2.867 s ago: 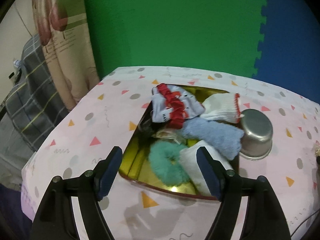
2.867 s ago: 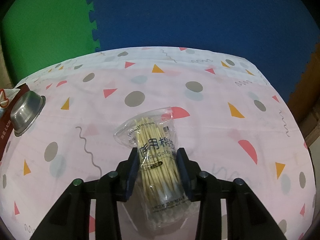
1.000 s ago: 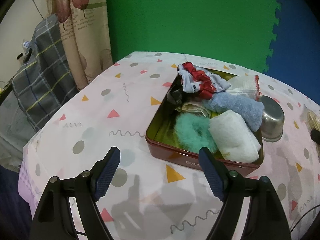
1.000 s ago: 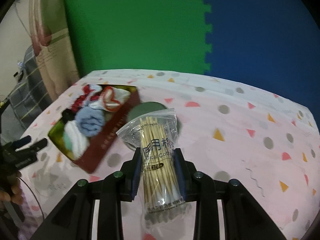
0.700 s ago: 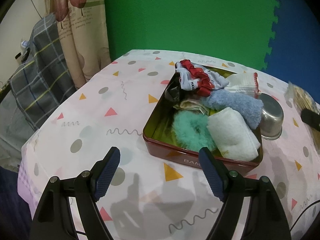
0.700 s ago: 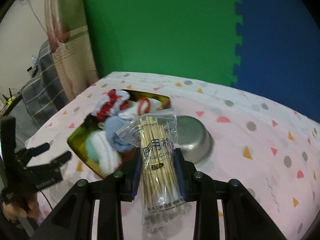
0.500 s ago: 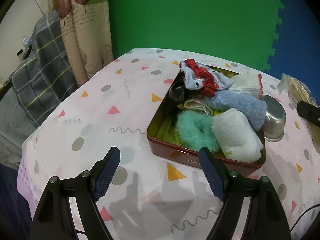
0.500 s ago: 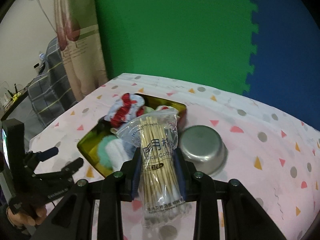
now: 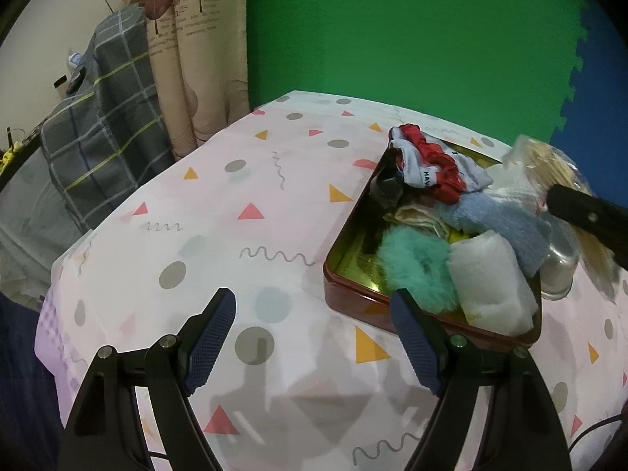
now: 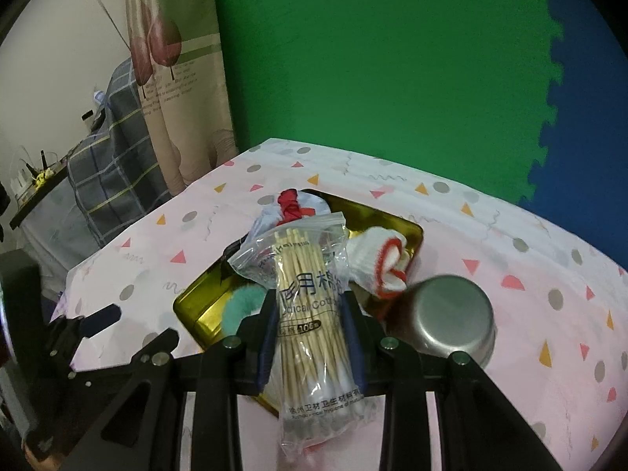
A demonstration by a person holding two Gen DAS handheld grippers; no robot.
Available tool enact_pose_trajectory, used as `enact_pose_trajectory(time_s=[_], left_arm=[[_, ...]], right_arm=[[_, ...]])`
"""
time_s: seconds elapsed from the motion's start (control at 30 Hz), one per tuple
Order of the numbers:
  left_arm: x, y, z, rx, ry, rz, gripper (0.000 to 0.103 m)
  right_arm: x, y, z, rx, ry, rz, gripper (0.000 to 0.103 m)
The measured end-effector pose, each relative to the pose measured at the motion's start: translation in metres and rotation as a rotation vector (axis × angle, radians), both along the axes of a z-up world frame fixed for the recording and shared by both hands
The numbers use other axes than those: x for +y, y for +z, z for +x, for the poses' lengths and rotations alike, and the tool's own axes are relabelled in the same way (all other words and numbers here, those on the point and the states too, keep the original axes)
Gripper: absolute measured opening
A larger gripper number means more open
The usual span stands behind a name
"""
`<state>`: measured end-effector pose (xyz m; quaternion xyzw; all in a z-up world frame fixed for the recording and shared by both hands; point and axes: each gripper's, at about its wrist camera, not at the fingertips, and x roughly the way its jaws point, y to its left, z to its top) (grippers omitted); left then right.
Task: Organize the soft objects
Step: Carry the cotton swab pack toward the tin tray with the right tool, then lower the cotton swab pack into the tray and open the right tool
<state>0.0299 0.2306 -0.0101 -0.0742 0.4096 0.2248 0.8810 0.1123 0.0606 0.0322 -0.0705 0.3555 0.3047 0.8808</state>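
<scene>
A red tin (image 9: 396, 316) with a gold inside holds soft items: a teal scrunchie (image 9: 416, 265), a white rolled cloth (image 9: 490, 290), a blue towel (image 9: 494, 223) and a red and grey garment (image 9: 431, 168). My right gripper (image 10: 310, 302) is shut on a clear bag of cotton swabs (image 10: 310, 298) and holds it above the tin (image 10: 196, 306). The bag also shows in the left wrist view (image 9: 549, 165). My left gripper (image 9: 314, 333) is open and empty, low over the cloth in front of the tin.
A steel bowl (image 10: 451, 314) stands upside down against the tin's right side. A white sock with red trim (image 10: 380, 259) lies at the tin's far right. The table wears a pink patterned cloth (image 9: 235, 212). A curtain and a plaid blanket (image 9: 98, 125) are at the left.
My right gripper has carried the swab bag from the open cloth at the right to above the tin. My left gripper has drawn back from the tin and shifted left.
</scene>
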Motion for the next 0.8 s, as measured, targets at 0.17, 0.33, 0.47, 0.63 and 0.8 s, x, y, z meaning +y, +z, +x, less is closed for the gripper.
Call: enact_pose_trajectory(time_s=[0.17, 0.33, 0.47, 0.63, 0.8], left_arm=[[0.003, 0.001, -0.001, -0.006, 0.012, 0.005, 0.078], [0.01, 0.002, -0.002, -0.018, 0.039, -0.003, 0.078], [0.014, 0.002, -0.002, -0.018, 0.049, -0.012, 0.078], [0.014, 0.002, -0.002, -0.022, 0.04, -0.015, 0.078], [0.013, 0.003, -0.002, -0.029, 0.034, -0.007, 0.078]], right_arm=[[0.02, -0.005, 0.012, -0.011, 0.003, -0.035, 0.031], [0.028, -0.015, 0.032, -0.004, -0.029, -0.059, 0.031], [0.034, -0.024, 0.046, 0.015, -0.049, -0.075, 0.031], [0.044, -0.032, 0.057, 0.014, -0.064, -0.097, 0.031], [0.051, -0.039, 0.062, 0.021, -0.069, -0.112, 0.031]])
